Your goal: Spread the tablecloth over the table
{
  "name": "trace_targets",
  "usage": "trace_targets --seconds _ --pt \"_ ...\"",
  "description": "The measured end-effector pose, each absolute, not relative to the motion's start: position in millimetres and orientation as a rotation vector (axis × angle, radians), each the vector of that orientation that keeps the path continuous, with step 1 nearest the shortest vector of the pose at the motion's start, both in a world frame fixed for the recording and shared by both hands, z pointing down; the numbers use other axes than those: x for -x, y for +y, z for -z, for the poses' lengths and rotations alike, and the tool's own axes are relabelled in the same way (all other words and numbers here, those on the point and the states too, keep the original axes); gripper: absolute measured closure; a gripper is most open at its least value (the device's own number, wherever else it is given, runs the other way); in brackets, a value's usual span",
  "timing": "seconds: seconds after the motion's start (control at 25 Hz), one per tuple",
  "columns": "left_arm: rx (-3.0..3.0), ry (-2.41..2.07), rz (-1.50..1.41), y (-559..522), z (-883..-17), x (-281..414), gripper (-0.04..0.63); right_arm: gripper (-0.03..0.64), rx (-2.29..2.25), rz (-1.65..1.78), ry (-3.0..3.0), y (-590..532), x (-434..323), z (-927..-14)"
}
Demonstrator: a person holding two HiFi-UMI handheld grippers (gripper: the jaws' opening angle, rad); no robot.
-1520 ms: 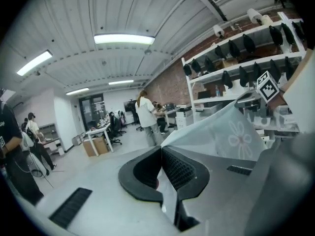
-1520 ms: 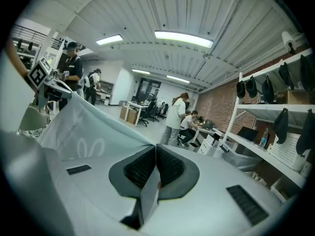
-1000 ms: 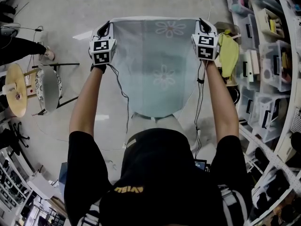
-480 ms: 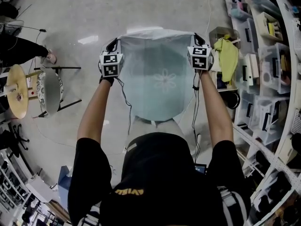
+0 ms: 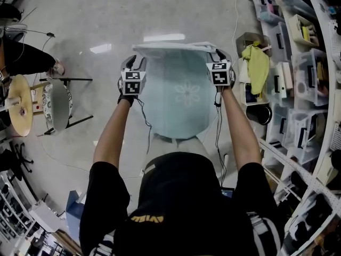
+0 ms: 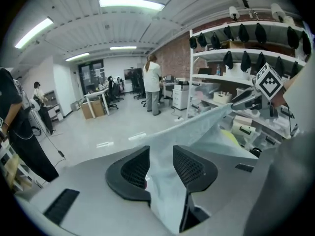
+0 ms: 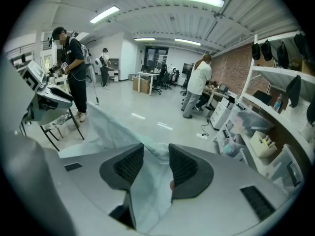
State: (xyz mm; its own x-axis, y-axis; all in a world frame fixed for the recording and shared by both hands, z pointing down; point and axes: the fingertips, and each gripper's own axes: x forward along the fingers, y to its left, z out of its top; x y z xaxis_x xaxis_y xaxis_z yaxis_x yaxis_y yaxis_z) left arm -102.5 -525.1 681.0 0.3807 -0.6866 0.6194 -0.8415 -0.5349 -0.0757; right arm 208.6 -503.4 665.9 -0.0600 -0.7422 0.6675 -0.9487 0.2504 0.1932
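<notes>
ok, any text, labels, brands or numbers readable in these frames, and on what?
None can be quoted with confidence.
Yellow lettering on the person's black clothing: upside down in the head view, too blurred to read.
Square markers: black-and-white patterns, no words.
Labels on the shelf bins: too small to read.

Pale flowered tablecloth (image 5: 178,103), person's arms (image 5: 113,135) stretched toward its far corners, storage shelves (image 5: 308,63) at right
</notes>
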Motion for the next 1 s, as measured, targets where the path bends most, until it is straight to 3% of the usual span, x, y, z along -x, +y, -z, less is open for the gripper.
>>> trace_targets --seconds 0.12,0.4,0.72,0.88,1.0 --pt "-2.389 -1.334 -0.875 -505 -683 100 0.429 0.312 -1.53 -0.502 -1.865 -487 -194 -683" --pt "-2.348 -1.239 -0.786 -418 -706 88 0.413 0.291 -1.488 -0.616 -1.846 -408 -174 -722" --pt "-2.435 -1.247 -0.681 -341 -671 63 0.413 0.363 -1.567 -0.578 -1.976 -323 -165 -686" --pt "-2.405 -1.343 -0.591 -312 -640 58 0.417 0.457 -1.567 -0.504 -2.052 -291 -164 -671" --pt "-2.394 -1.41 -0.549 -298 -620 52 0.461 0.535 -1.547 -0.478 -2.099 -276 -161 -657"
